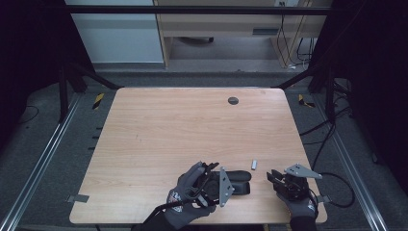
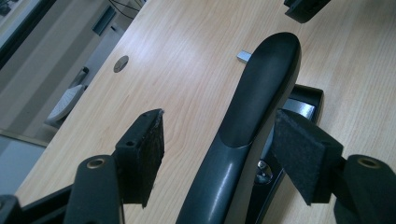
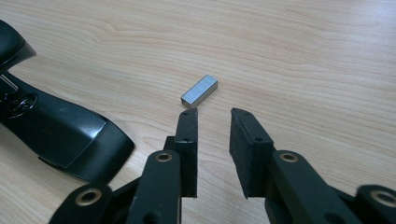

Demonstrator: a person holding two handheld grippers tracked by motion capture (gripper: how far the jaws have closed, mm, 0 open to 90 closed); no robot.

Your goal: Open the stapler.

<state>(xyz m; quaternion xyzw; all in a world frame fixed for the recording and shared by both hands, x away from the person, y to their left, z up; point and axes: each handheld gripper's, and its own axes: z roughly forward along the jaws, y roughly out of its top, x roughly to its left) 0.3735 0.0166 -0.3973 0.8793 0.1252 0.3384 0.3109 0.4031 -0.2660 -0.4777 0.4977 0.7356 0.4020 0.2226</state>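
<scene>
A black stapler [image 1: 239,182] lies near the table's front edge. Its top arm [image 2: 261,93] is lifted off the base and the metal magazine [image 2: 301,108] shows beneath. My left gripper [image 2: 219,149] straddles that arm with its jaws wide. The left pad [image 2: 149,154] stands clear of the arm and the right pad [image 2: 299,154] sits close beside it. A small silver strip of staples [image 3: 199,90] lies on the wood just beyond the tips of my right gripper [image 3: 215,114], which is open with nothing between its jaws. The stapler's end [image 3: 65,130] lies to its left.
The wooden table [image 1: 192,125] has a round cable hole [image 1: 233,100] near its far edge. My gloved hands come in at the front edge, left gripper [image 1: 217,182] and right gripper [image 1: 273,179] a short way apart. Cables and frame rails run beside the table.
</scene>
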